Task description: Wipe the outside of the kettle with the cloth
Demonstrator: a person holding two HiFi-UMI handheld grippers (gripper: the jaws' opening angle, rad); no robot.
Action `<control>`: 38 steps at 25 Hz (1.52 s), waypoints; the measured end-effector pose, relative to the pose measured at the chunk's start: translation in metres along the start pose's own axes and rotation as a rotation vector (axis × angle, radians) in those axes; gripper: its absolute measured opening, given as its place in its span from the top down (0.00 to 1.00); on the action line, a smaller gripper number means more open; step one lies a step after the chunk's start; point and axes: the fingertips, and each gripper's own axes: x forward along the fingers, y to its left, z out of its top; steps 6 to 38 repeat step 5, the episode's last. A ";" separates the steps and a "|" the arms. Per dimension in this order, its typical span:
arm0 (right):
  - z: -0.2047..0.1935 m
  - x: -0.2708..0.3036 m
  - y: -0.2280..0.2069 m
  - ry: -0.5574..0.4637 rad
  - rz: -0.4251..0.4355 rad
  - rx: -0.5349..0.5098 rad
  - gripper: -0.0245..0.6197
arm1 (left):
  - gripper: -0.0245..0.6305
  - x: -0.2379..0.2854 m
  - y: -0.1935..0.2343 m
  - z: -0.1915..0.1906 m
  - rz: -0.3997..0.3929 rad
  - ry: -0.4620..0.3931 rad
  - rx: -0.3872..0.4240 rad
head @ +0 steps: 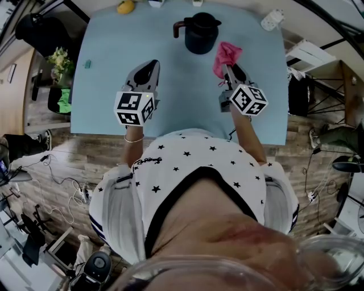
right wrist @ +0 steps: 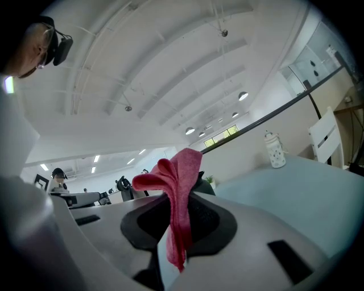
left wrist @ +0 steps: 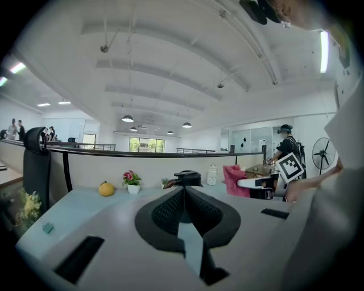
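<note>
A black kettle (head: pixel 200 32) with a brown handle stands at the far middle of the light blue table (head: pixel 182 113). My right gripper (head: pixel 232 69) is shut on a pink cloth (head: pixel 226 56), just right of the kettle and short of it. In the right gripper view the cloth (right wrist: pixel 177 199) hangs bunched between the jaws and hides most of the kettle behind. My left gripper (head: pixel 150 69) hovers over the table, left of the kettle and nearer to me, jaws shut with nothing between them. The kettle's lid (left wrist: pixel 186 177) shows past its tips in the left gripper view.
A yellow fruit (head: pixel 125 7) lies at the table's far left edge, with a small flower pot (left wrist: pixel 133 183) beside it. A white lantern-shaped jar (right wrist: pixel 276 150) stands at the far right. A small teal object (head: pixel 88 64) sits near the left edge. An office chair (head: pixel 48 34) stands off the far left corner.
</note>
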 end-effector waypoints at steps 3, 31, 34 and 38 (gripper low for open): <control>0.001 0.001 0.000 -0.005 0.002 0.005 0.86 | 0.92 0.000 0.000 0.000 0.000 0.001 0.000; 0.002 0.001 0.000 -0.007 0.003 0.007 0.86 | 0.92 0.000 0.000 0.000 0.001 0.001 -0.001; 0.002 0.001 0.000 -0.007 0.003 0.007 0.86 | 0.92 0.000 0.000 0.000 0.001 0.001 -0.001; 0.002 0.001 0.000 -0.007 0.003 0.007 0.86 | 0.92 0.000 0.000 0.000 0.001 0.001 -0.001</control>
